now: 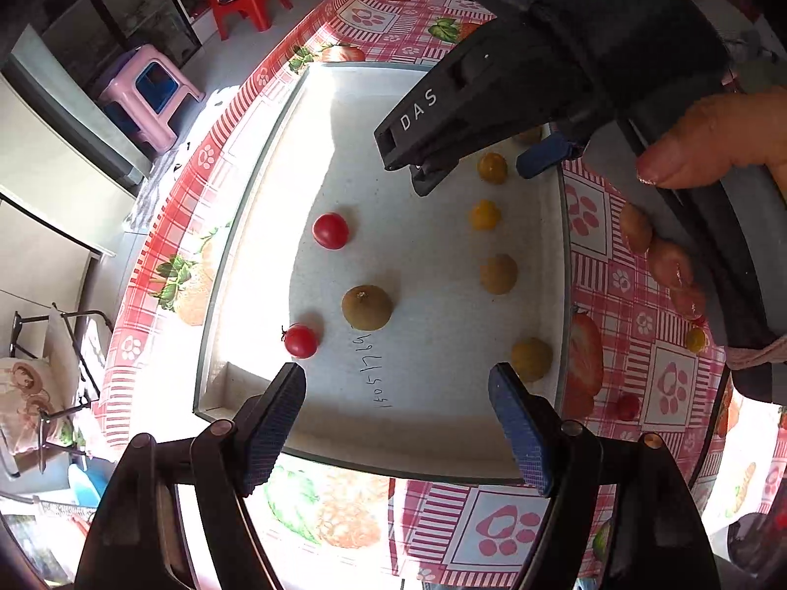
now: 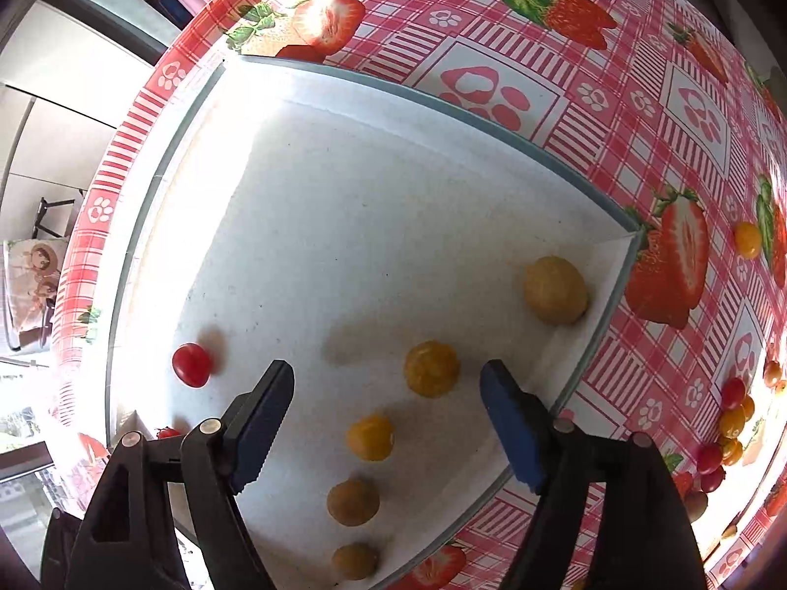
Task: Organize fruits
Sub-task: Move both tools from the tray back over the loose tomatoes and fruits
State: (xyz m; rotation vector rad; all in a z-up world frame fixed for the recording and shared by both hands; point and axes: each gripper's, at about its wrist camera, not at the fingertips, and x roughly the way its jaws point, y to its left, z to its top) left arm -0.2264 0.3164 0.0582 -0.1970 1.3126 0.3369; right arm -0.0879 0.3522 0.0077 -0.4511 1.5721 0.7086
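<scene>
Sitting in the tray (image 1: 256, 157) — two red tomatoes (image 1: 330, 230), five yellowish fruits (image 1: 484, 215); both tools (image 1: 396, 425) (image 2: 386, 425) gape apart, holding nothing.

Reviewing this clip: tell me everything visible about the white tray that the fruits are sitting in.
The white tray is a shallow rectangular tray with a low raised rim edged in grey, and its matte floor looks faintly speckled. It lies flat on the pink checked tablecloth. Black handwritten digits mark the floor near one edge. On it lie two red cherry tomatoes, one brownish round fruit and a row of yellow and tan fruits along one side. Part of it is in bright sun. Neither gripper touches it.
</scene>
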